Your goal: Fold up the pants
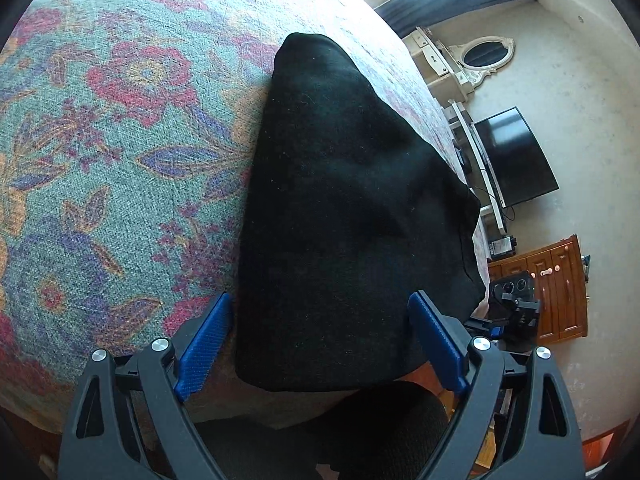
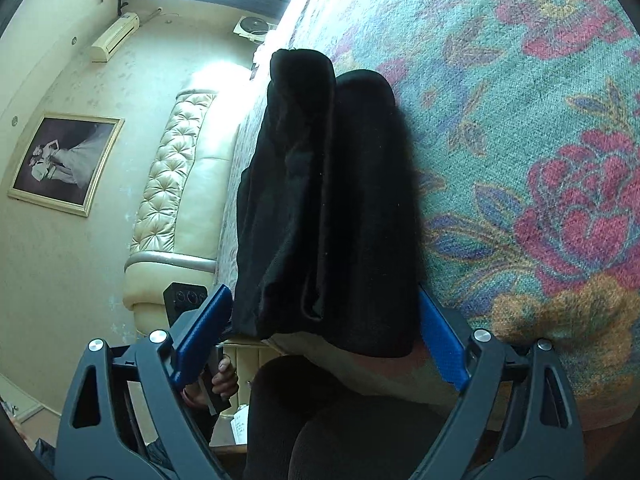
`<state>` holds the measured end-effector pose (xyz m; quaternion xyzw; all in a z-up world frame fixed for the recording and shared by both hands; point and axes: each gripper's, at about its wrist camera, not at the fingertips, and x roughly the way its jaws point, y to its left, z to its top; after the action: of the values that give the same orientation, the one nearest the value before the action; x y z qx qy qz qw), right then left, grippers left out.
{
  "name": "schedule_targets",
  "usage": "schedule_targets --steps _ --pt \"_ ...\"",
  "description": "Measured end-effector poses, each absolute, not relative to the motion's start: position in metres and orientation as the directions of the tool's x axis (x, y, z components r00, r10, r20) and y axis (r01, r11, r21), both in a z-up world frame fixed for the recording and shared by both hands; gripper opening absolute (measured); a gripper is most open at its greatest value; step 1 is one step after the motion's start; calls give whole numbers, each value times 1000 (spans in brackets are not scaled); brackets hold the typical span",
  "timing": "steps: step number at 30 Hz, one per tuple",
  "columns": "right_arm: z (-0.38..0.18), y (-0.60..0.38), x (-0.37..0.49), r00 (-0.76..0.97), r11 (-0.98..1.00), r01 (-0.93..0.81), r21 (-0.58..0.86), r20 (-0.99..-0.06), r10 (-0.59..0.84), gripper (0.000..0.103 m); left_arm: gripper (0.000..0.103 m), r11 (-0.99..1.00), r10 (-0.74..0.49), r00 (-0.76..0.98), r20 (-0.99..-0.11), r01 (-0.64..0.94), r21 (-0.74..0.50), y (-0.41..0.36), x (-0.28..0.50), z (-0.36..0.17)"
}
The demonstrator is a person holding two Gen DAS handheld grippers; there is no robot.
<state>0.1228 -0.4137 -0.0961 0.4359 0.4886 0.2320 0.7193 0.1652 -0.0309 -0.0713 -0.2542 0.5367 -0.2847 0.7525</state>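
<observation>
Black pants (image 1: 340, 200) lie folded into a long, thick bundle on a floral bedspread (image 1: 120, 120), near the bed's edge. My left gripper (image 1: 320, 298) is open, and its blue pads (image 1: 204, 344) flank the bundle's near end without squeezing it. In the right wrist view the pants (image 2: 320, 200) show two stacked layers with a fold line along them. My right gripper (image 2: 324, 291) is also open, straddling the near end from the opposite side, blue fingers (image 2: 440, 336) just outside the cloth. Each view catches the other gripper: the right gripper (image 1: 512, 300) and the left gripper (image 2: 188, 296), the latter with a hand (image 2: 222, 376).
The person's dark-clad legs (image 2: 320, 420) are close under both grippers. A tufted cream headboard (image 2: 172, 168) ends the bed. A television (image 1: 516, 156), a wooden cabinet (image 1: 556, 288) and an oval mirror (image 1: 484, 54) stand along the wall past the bed edge.
</observation>
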Motion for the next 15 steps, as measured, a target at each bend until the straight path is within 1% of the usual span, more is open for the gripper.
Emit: schedule_targets --steps 1,4,5,9,10,11,15 --pt "-97 -411 122 404 542 92 835 -529 746 57 87 715 -696 266 -667 162 -680 -32 164 -70" --pt "-98 -412 120 404 559 91 824 -543 736 45 87 739 -672 276 -687 191 -647 -40 160 -66" --pt "-97 -412 120 407 559 92 824 -544 734 44 81 753 -657 282 -699 204 -625 -43 158 -64" --pt "-85 -414 119 422 566 63 822 -536 731 37 72 794 -608 307 -732 237 -560 -52 157 -56" --pt "-82 -415 119 425 560 56 826 -528 736 36 68 800 -600 312 -736 243 -549 -53 156 -54" --pt "-80 -415 119 424 559 49 828 -524 739 36 64 804 -595 319 -738 250 -540 -52 156 -52" --pt "-93 -420 117 412 549 73 833 -527 744 35 56 812 -583 328 -743 251 -526 -52 155 -57"
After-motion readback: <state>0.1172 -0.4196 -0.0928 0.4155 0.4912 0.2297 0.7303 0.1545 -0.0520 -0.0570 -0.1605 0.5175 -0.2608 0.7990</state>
